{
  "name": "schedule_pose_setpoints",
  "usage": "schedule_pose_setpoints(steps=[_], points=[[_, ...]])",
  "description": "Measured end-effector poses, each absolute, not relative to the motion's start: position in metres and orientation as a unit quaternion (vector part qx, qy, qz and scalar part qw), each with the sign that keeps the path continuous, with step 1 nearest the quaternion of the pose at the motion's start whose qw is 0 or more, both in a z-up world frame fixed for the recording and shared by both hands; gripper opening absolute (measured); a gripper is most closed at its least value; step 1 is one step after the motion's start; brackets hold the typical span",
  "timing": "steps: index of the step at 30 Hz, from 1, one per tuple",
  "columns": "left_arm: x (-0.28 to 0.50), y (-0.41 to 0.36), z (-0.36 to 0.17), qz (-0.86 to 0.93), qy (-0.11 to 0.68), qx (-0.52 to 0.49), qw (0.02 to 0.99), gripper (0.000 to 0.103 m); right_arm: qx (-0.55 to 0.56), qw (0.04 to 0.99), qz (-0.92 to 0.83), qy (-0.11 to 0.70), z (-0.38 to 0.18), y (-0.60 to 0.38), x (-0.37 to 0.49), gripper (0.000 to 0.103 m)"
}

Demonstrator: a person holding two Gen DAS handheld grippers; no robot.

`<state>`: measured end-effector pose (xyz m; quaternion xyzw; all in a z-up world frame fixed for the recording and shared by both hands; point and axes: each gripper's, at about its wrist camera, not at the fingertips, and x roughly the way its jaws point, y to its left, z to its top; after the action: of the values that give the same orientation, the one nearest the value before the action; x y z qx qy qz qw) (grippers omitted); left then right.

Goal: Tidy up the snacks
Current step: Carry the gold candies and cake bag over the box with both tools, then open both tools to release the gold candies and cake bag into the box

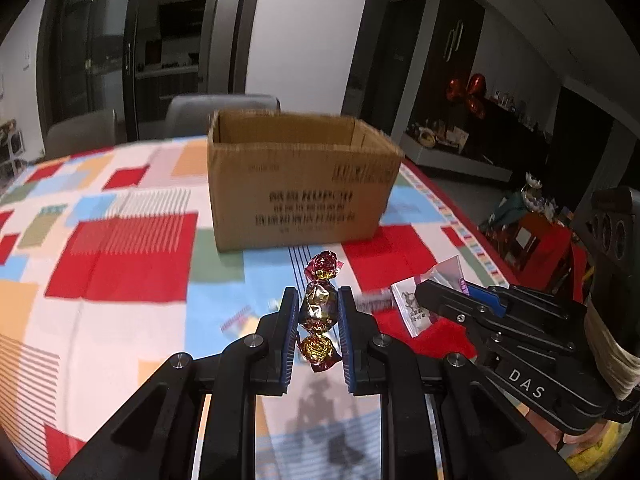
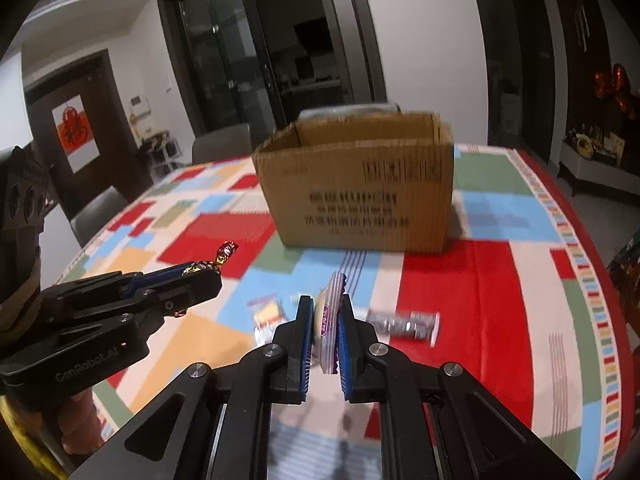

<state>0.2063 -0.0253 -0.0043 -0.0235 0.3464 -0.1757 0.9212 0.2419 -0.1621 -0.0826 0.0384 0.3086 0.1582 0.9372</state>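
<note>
A cardboard box stands on the surface, chairs behind it. Before the box lie small snack packets, with the left gripper left of the right gripper.

- Print on cardboard box is blurring beyond reading.
- Box interior is staying hidden behind its front wall.
- Silver packet is smearing; label unreadable.

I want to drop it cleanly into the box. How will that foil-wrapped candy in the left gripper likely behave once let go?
The foil-wrapped candy is probably light and firm in the middle, since the left gripper holds it by the rounded centre alone. Its twisted ends look floppy and crinkly. Being rounded, it may roll a little when it lands in the cardboard box.
</note>
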Motion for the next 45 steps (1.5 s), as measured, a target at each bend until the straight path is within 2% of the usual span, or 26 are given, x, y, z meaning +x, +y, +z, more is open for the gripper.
schedule_pose_setpoints(steps=[18, 25, 42, 43, 45], points=[[0.262, -0.02, 0.065, -0.168, 0.284, -0.006, 0.944, 0.02, 0.047, 0.96, 0.155, 0.227, -0.006, -0.16, 0.293, 0.012], [0.29, -0.018, 0.073, -0.163, 0.284, -0.007, 0.945, 0.02, 0.039, 0.965, 0.153, 0.211, 0.012, -0.158, 0.318, 0.012], [0.379, -0.027, 0.068, -0.161, 0.322, 0.003, 0.933, 0.02, 0.03, 0.96, 0.145, 0.239, 0.013, -0.158, 0.401, 0.013], [0.382, -0.027, 0.067, -0.161, 0.324, 0.003, 0.932, 0.021, 0.03, 0.959, 0.14, 0.243, 0.011, -0.158, 0.406, 0.013], [0.388, -0.028, 0.066, -0.16, 0.328, 0.007, 0.931, 0.031, 0.027, 0.96, 0.133, 0.245, 0.011, -0.159, 0.414, 0.013]])
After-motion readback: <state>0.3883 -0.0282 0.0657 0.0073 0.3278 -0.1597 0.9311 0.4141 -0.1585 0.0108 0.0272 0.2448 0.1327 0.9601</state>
